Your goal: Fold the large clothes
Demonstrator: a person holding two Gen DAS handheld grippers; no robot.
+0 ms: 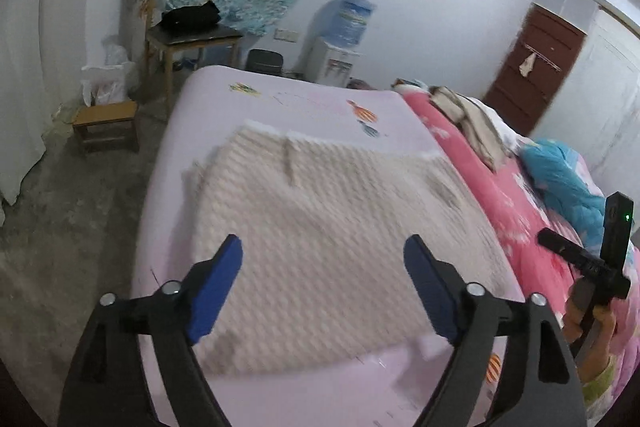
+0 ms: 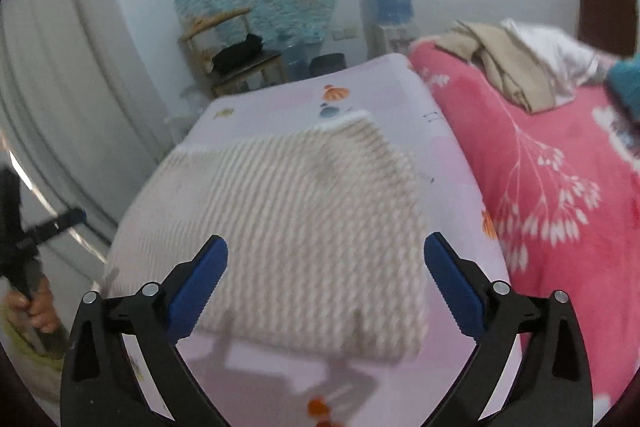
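Observation:
A cream knitted garment [image 1: 328,227] lies folded flat on the pale pink bed sheet [image 1: 224,107]; it also shows in the right wrist view [image 2: 288,227]. My left gripper [image 1: 323,283] is open and empty, hovering above the garment's near edge. My right gripper [image 2: 326,283] is open and empty, above the garment's near edge as well. The right gripper's body shows at the right edge of the left wrist view [image 1: 592,267]. The left gripper's body shows at the left edge of the right wrist view [image 2: 36,227].
A pink floral blanket [image 2: 560,207] covers the bed's right side, with beige and white clothes [image 2: 516,67] and a blue cloth [image 1: 560,175] on it. A wooden chair [image 1: 188,39], a low stool [image 1: 106,125] and a water dispenser [image 1: 340,43] stand beyond the bed.

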